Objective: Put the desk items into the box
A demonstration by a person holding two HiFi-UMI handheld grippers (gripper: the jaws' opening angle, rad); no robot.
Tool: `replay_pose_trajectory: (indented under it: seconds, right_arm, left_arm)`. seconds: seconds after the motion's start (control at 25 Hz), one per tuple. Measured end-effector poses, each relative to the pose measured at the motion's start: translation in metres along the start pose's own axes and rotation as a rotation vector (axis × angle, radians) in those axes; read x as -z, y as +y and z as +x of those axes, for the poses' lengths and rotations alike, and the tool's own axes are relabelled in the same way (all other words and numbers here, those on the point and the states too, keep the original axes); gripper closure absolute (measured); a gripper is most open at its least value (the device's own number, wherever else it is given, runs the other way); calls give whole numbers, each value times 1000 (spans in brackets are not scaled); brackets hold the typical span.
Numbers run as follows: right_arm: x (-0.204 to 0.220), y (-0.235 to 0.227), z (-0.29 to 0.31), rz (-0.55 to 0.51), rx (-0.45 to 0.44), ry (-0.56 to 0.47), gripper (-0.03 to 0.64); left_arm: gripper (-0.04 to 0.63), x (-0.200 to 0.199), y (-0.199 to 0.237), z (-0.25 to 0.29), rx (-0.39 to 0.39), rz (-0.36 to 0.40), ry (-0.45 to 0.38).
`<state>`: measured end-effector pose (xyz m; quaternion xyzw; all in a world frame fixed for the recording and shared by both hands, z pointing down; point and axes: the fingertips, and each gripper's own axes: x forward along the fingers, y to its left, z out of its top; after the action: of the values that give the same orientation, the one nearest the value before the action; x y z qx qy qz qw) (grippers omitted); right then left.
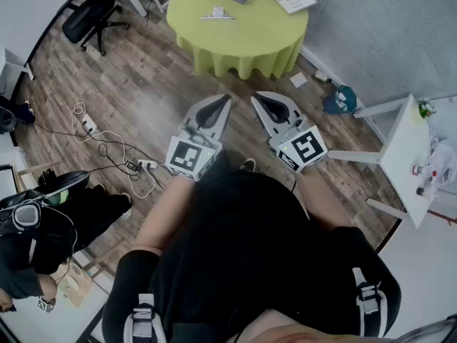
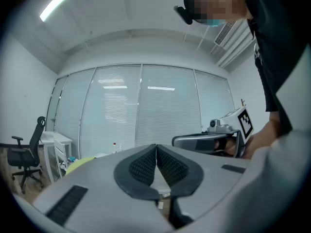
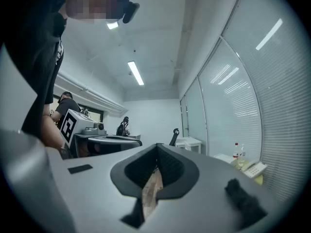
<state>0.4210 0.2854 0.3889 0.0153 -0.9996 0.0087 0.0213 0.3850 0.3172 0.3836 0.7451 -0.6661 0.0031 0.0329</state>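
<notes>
Head view looks steeply down, gripper views level ahead; all three share the green table [image 1: 243,34].

An office meeting room with glass walls

A wood-look floor [image 1: 143,84] runs to a round table [image 1: 243,41] under a green cloth at the far side, with a desk phone [image 1: 295,0] on it. A black swivel chair [image 1: 93,9] stands at the far left and a plain white table [image 1: 403,156] at the right. On the left, a power strip [image 1: 146,165] and loose cables [image 1: 107,145] lie on the floor. Tall glass panels with slatted blinds [image 2: 141,106] close the room, and strip lights [image 3: 136,73] are set in a white ceiling.
</notes>
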Motion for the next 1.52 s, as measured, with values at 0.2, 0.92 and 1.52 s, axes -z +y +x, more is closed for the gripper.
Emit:
replay_pose_trajectory:
  seconds: [0.2, 0.92, 1.52]
  right_arm:
    - [2, 0, -1, 6, -4, 8, 600]
    - [-3, -39, 60, 51, 1, 27, 598]
    - [-2, -62, 154, 31, 1, 84, 598]
  left_arm:
    - [581, 1, -1, 0, -3, -2, 5]
    - [581, -3, 57, 31, -7, -9, 13]
    - [581, -1, 153, 52, 19, -46, 17]
